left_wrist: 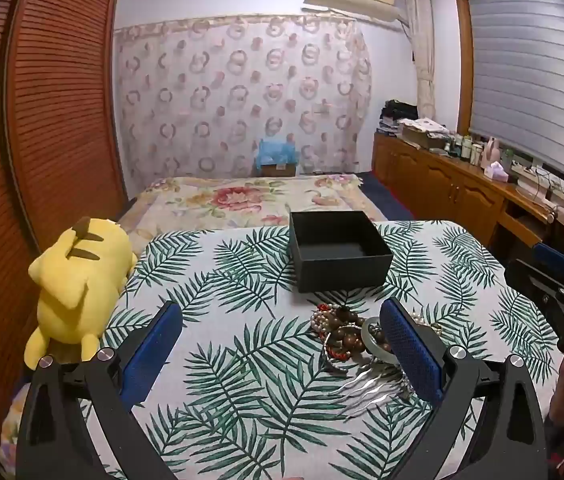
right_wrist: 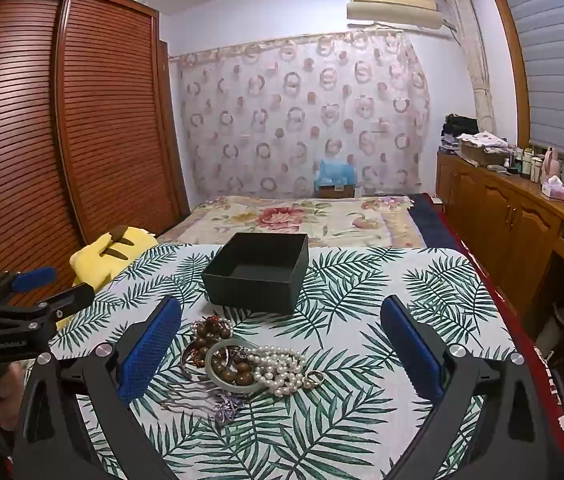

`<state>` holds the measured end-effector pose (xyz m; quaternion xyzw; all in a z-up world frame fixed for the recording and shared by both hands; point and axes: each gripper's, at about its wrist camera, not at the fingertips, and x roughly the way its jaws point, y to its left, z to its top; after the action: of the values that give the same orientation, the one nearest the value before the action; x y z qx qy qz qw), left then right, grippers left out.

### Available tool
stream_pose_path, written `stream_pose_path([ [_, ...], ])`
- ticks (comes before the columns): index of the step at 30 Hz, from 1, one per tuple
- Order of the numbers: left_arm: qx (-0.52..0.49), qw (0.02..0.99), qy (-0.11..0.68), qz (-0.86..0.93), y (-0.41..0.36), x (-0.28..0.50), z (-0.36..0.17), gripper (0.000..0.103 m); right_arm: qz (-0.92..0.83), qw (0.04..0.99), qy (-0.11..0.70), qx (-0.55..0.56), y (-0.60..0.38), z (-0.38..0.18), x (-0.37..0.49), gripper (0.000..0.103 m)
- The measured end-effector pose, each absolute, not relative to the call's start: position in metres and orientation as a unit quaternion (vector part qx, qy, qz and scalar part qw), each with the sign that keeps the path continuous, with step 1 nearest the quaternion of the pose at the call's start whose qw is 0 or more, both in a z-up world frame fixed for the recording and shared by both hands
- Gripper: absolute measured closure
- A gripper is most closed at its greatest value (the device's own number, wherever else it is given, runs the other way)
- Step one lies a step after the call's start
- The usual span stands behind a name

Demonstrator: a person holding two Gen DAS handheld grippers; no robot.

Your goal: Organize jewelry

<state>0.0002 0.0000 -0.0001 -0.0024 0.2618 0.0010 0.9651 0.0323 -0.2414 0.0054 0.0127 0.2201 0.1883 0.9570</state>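
Black and open on top, the box [right_wrist: 256,274] stands on the table [right_wrist: 422,320], which has a cloth with green palm leaves; inside it I see only the dark bottom. In the right wrist view the box is at 12 o'clock from the jewelry pile [right_wrist: 242,364], near it but not touching.

In the pile I can tell a pearl necklace [right_wrist: 280,368], brown wooden beads [right_wrist: 212,334], a pale green bangle [right_wrist: 222,364] that lies around some beads, a gold ring [right_wrist: 314,378] at 3 o'clock just beside the pearls, and a purple hairpin [right_wrist: 226,404] at 6 o'clock.

I hold my right gripper [right_wrist: 282,344] above the pile with its blue pads [right_wrist: 150,348] spread wide, and nothing is between them. My left gripper [left_wrist: 282,348] is also spread wide and holds nothing; in its own view the pile sits at about 2 o'clock from its middle, and the right pad [left_wrist: 410,352] covers part of it.

At 9 o'clock from the table a yellow plush toy [left_wrist: 78,284] lies at the edge. Behind the table, at 12 o'clock, is a bed [right_wrist: 302,216] with a flower blanket.
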Motion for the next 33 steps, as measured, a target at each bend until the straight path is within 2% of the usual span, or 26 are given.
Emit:
stream_pose_path([
  [33, -0.002, 0.966, 0.258, -0.001, -0.0004, -0.0008, 0.0004, 0.007, 0.188, 0.957, 0.221, 0.015, -0.2429, 0.0071, 0.0304, 0.002],
])
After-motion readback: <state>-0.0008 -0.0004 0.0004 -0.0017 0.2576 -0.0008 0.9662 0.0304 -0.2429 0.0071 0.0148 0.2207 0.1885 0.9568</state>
